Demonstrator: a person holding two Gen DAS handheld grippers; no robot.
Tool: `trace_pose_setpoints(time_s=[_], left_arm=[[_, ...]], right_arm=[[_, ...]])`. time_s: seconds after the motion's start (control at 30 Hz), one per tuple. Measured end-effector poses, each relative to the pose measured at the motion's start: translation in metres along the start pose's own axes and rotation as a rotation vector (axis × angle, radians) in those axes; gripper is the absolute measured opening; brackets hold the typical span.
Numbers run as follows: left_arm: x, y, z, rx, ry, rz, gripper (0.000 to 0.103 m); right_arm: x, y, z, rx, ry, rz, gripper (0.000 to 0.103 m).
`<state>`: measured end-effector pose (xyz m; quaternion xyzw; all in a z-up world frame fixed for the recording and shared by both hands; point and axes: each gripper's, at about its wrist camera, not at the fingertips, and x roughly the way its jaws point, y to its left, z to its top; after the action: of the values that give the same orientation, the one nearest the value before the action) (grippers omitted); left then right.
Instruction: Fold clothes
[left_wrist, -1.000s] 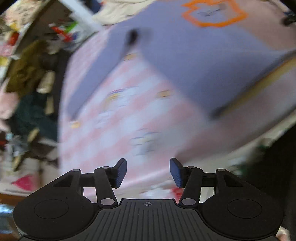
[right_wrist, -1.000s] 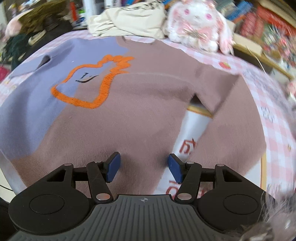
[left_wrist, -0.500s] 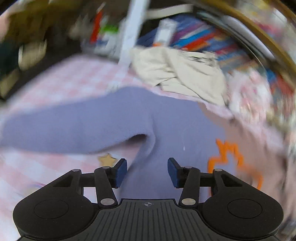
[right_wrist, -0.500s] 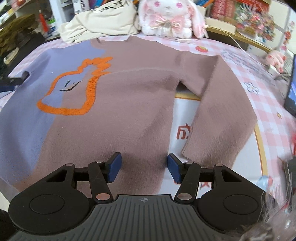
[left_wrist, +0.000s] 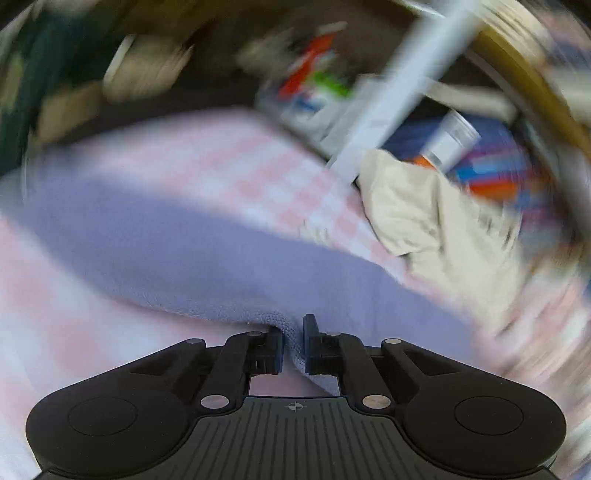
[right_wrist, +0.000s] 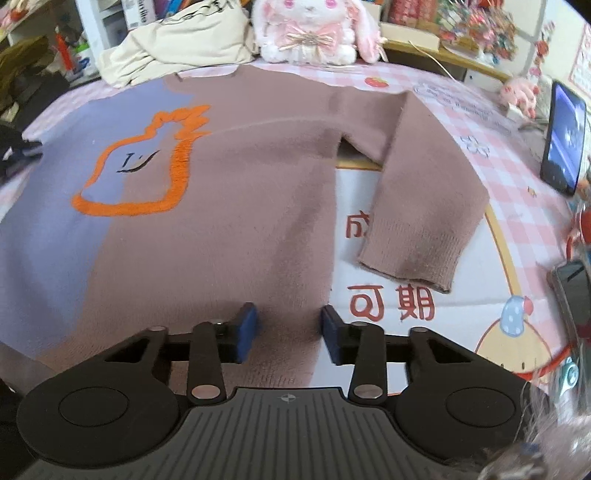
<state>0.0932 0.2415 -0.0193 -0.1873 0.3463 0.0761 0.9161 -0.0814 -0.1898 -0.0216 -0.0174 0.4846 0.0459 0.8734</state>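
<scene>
A knit sweater (right_wrist: 236, 192), mauve-brown on the right and lavender on the left with an orange outline patch (right_wrist: 147, 166), lies flat on the table. Its brown sleeve (right_wrist: 424, 206) lies folded down at the right. My right gripper (right_wrist: 289, 334) is open and hovers over the sweater's lower hem. In the left wrist view, my left gripper (left_wrist: 293, 343) is shut on a pinch of the lavender sleeve (left_wrist: 192, 254) near the underarm. That view is motion-blurred.
A pink checked tablecloth (right_wrist: 491, 122) with a round printed mat (right_wrist: 424, 306) covers the table. A cream garment (right_wrist: 177, 48) and a white plush rabbit (right_wrist: 314, 29) sit at the far edge. A phone (right_wrist: 563, 136) stands at the right. Cluttered shelves lie behind.
My left gripper moved in to the lavender sleeve and closed on it. My right gripper stayed open and drew back slightly over the hem.
</scene>
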Motion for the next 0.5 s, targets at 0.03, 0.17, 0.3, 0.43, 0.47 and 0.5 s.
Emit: trace_pose_setpoints(time_s=[0.03, 0.17, 0.3, 0.43, 0.47, 0.5], left_arm=[[0.003, -0.006, -0.001, 0.088, 0.001, 0.029, 0.011], [0.012, -0.001, -0.001, 0.116, 0.063, 0.014, 0.028], [-0.008, 0.001, -0.02, 0.041, 0.1, -0.093, 0.057], [-0.038, -0.011, -0.05, 0.161, 0.125, -0.151, 0.057], [-0.044, -0.014, -0.057, 0.195, 0.12, -0.15, 0.058], [-0.048, -0.018, -0.064, 0.226, 0.116, -0.142, 0.058]], right_arm=[[0.0, 0.003, 0.0, -0.012, 0.0, 0.004, 0.022], [0.0, 0.007, 0.002, -0.031, 0.001, -0.013, 0.022], [0.0, 0.005, 0.002, -0.003, 0.001, -0.007, 0.023], [-0.001, 0.006, 0.002, 0.011, 0.012, 0.028, 0.02], [-0.001, 0.007, 0.002, 0.007, 0.014, 0.051, 0.02], [-0.001, 0.009, 0.002, 0.003, 0.017, 0.074, 0.02]])
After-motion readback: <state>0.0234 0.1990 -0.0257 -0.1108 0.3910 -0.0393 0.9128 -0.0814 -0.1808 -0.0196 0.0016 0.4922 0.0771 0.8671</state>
